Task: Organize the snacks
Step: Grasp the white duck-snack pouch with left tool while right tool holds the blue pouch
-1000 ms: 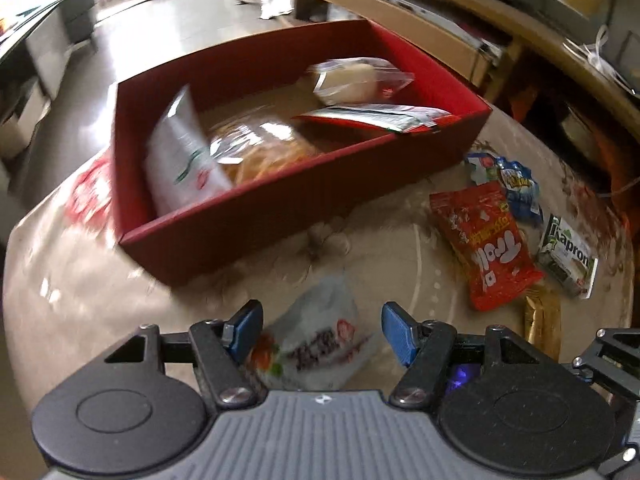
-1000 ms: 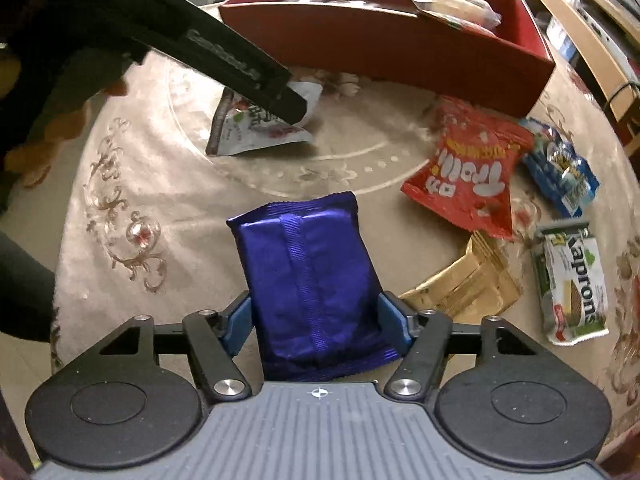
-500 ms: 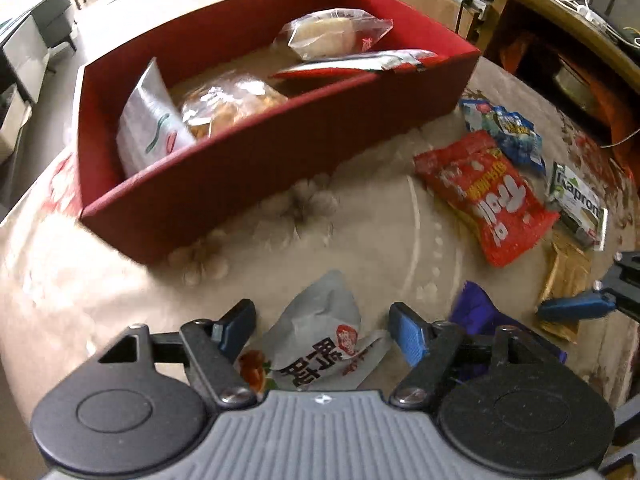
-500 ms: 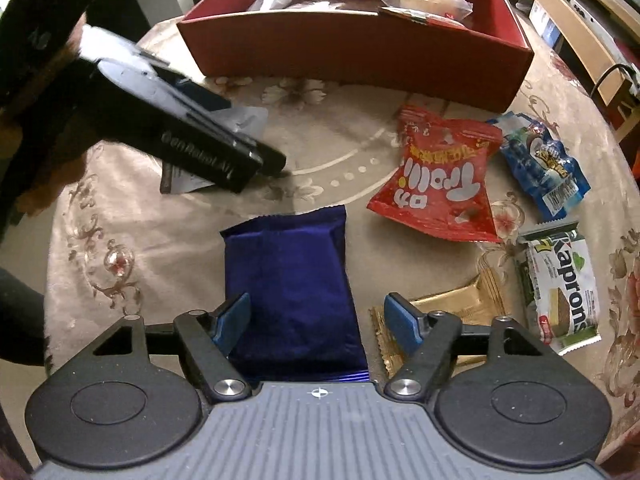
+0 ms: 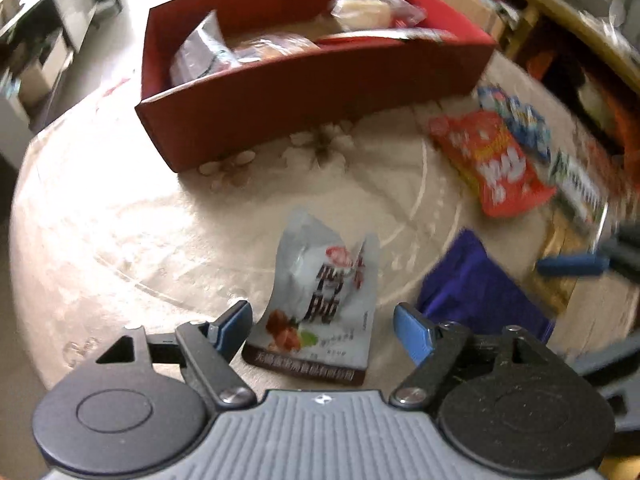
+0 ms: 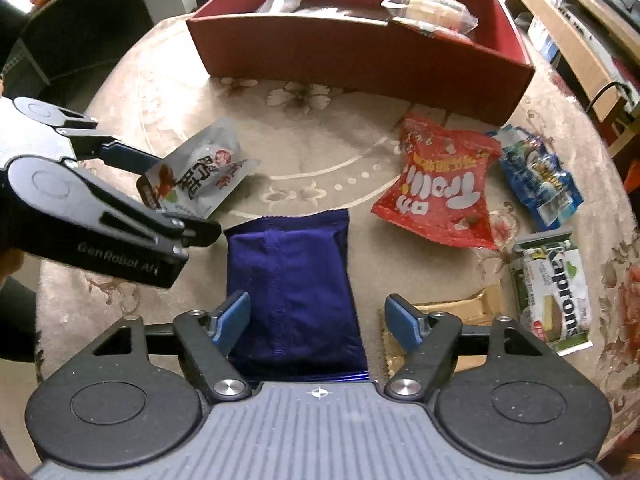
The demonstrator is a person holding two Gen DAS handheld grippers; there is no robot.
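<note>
A white snack pouch [image 5: 320, 280] with dark print lies on the beige cloth. It sits between the fingers of my left gripper [image 5: 324, 330], whose jaws are opening, with neither pad pressing it. From the right wrist view the left gripper [image 6: 184, 198] comes in from the left over that pouch [image 6: 200, 176]. A dark blue packet [image 6: 288, 280] lies flat between the fingers of my right gripper [image 6: 316, 324], which is open, with a gap at its right pad. The red box [image 6: 360, 56] stands behind and holds several snack packs.
To the right lie a red Trolli bag [image 6: 440, 192], a blue packet [image 6: 540, 176], a green-and-white wafer pack [image 6: 556, 300] and a gold wrapper [image 6: 452, 308]. The round table's edge [image 6: 624, 320] curves close on the right. Wooden shelving [image 6: 580, 40] stands beyond.
Both grippers' jaws have widened. The left gripper has drawn back from the red box, and more of the white pouch now shows ahead of it. The blue packet stays on the cloth.
</note>
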